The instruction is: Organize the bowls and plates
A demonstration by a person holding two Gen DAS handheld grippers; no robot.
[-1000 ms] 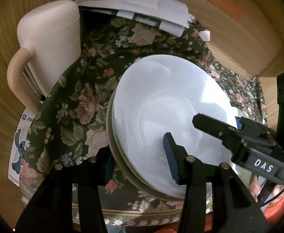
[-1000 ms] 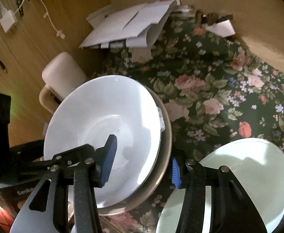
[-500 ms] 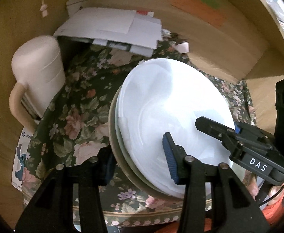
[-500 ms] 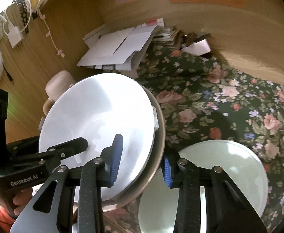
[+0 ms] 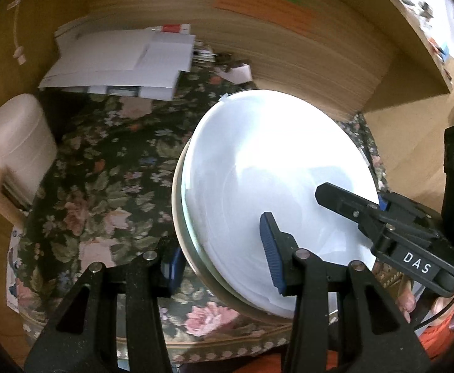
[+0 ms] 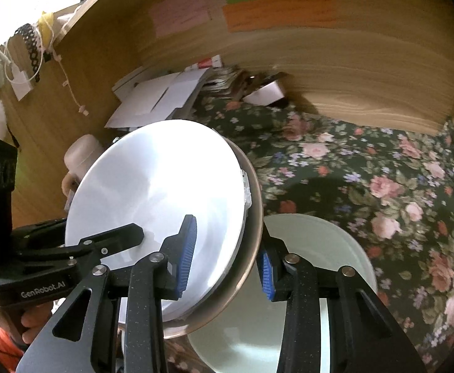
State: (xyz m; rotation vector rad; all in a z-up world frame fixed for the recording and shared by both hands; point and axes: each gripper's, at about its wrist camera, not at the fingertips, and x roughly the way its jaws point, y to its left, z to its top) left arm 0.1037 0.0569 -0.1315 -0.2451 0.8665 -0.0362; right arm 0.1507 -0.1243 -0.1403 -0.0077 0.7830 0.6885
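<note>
A stack of plates (image 5: 273,171), white ones nested in a tan-rimmed one, is held tilted above the floral tablecloth (image 5: 102,171). My left gripper (image 5: 224,264) is shut on its near left edge. My right gripper (image 6: 227,255) is shut on the opposite edge of the same stack (image 6: 165,192). Each gripper shows in the other's view. A separate pale green plate (image 6: 314,248) lies flat on the cloth below the right gripper.
A cream lidded jug (image 5: 19,149) with a handle stands at the left. White papers (image 5: 121,62) are piled at the back left. A wooden wall (image 6: 335,71) with coloured sticky notes (image 6: 276,12) encloses the back and sides.
Both grippers have lifted the stack of plates up off the cloth and tilted it; the table and jug look farther away now. The pale green plate stayed down.
</note>
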